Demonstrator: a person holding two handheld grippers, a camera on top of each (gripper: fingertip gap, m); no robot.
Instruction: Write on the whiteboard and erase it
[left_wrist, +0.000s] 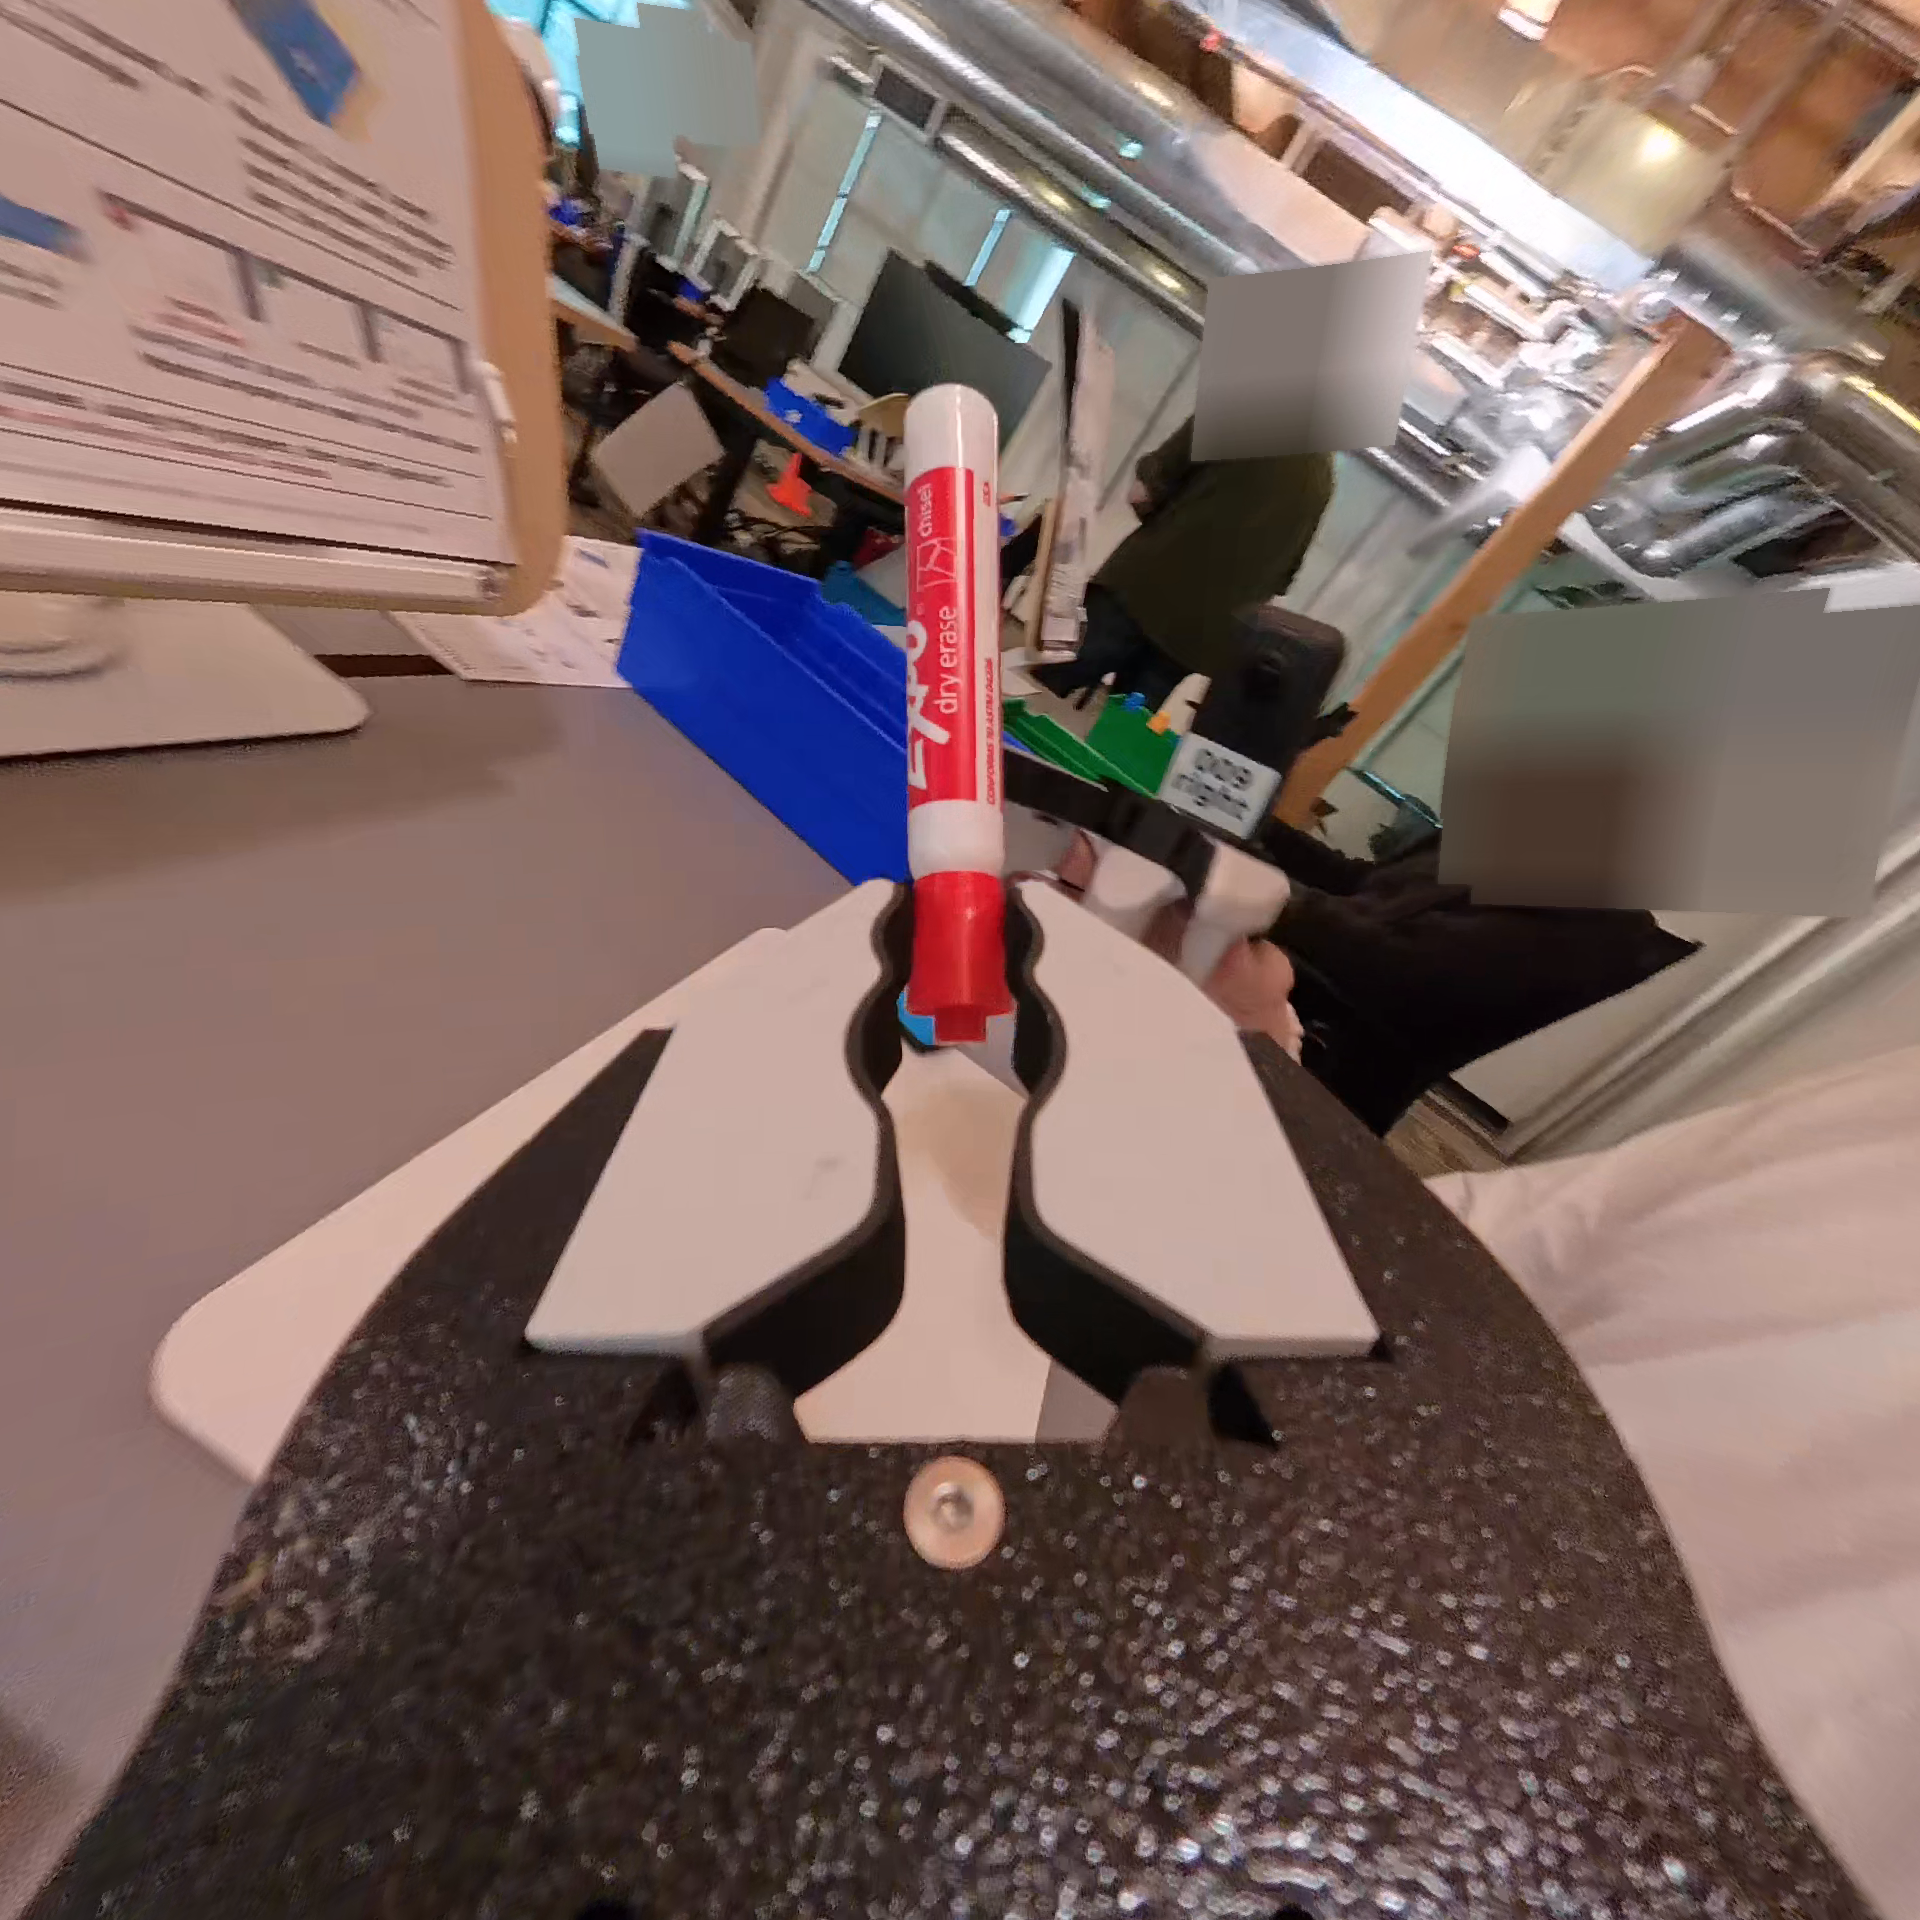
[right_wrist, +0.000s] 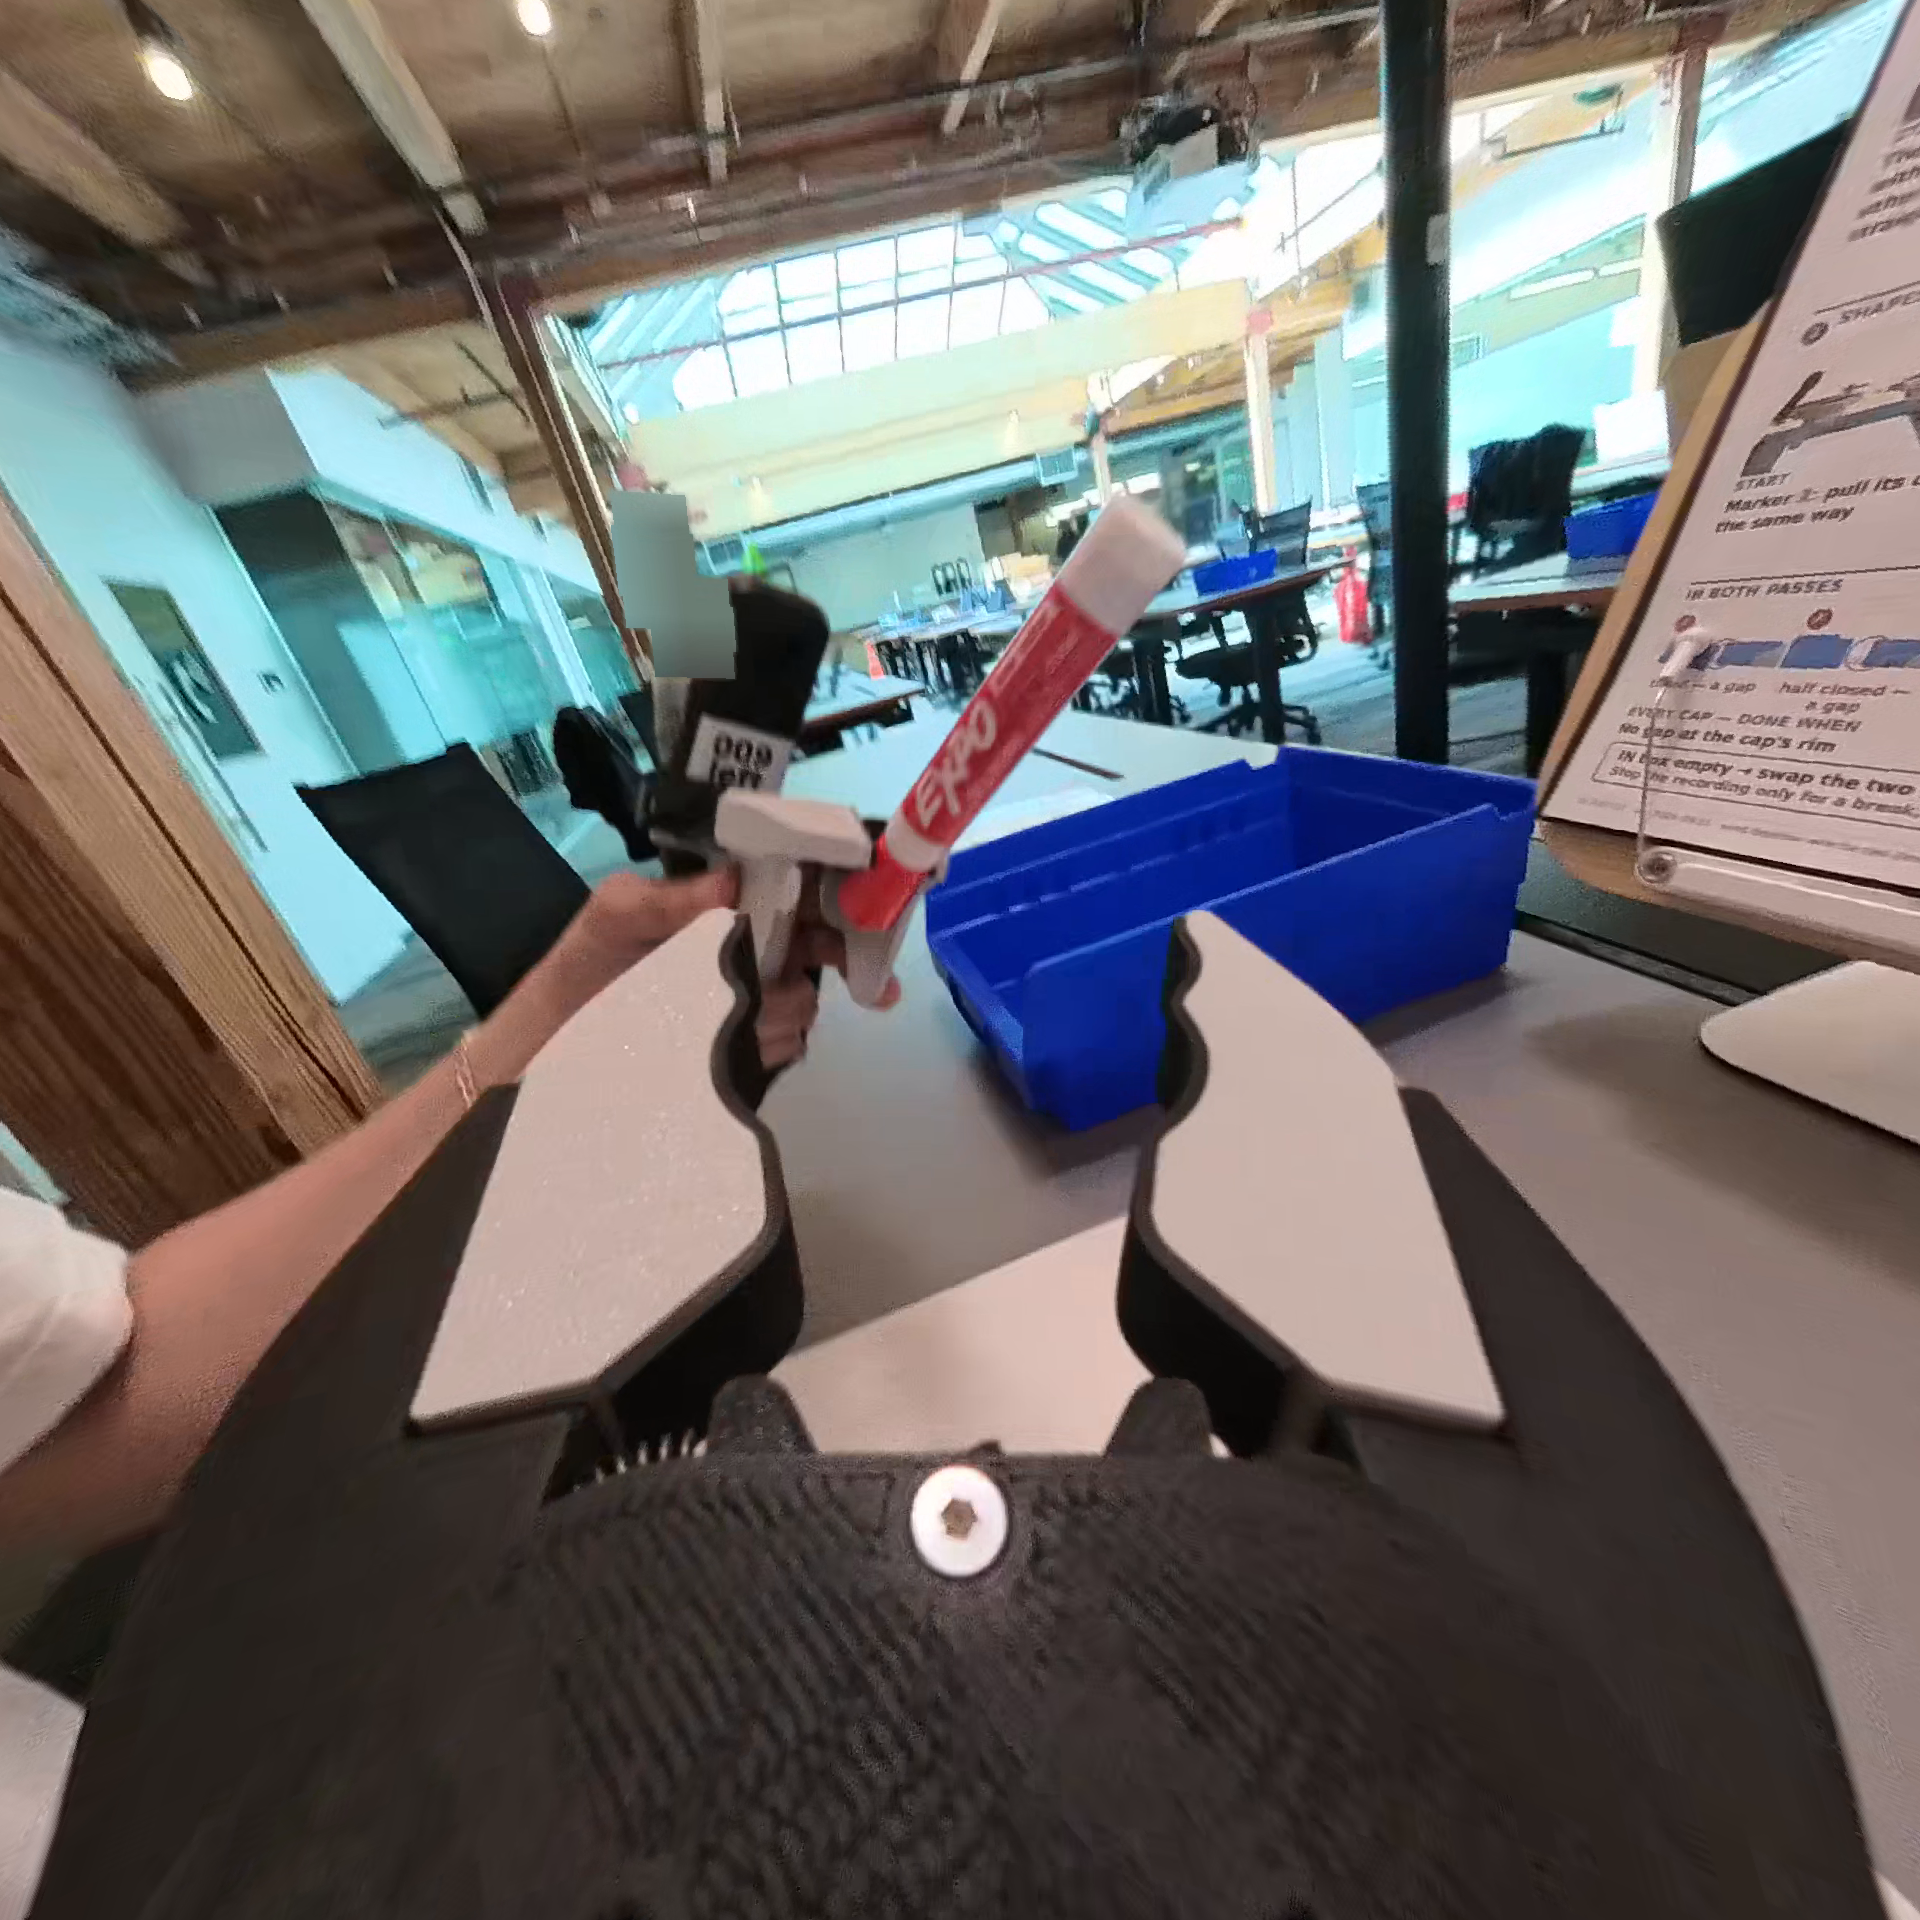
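Pinching the red cap of a dry-erase marker (left_wrist: 952, 634), the left gripper (left_wrist: 956, 971) has its pale fingers (left_wrist: 769, 1049) pressed in on the cap from both sides, and the white barrel with its red printed label stands up and away from the tips. From the right wrist view the same marker (right_wrist: 997, 717) slants up to the right out of the left gripper (right_wrist: 868, 914), whose black body carries a small white sticker with dark print and is held by a person's hand (right_wrist: 665, 904). The right gripper (right_wrist: 961, 997) stands spread wide, nothing between its fingers (right_wrist: 623, 1174). A blue bin (right_wrist: 1247, 914) sits on the grey worktop (right_wrist: 1610, 1299) toward its far edge, just left of a leaning instruction sheet (right_wrist: 1787, 582) printed with text and small diagrams on a white stand. The whiteboard itself cannot be made out with certainty in either view.
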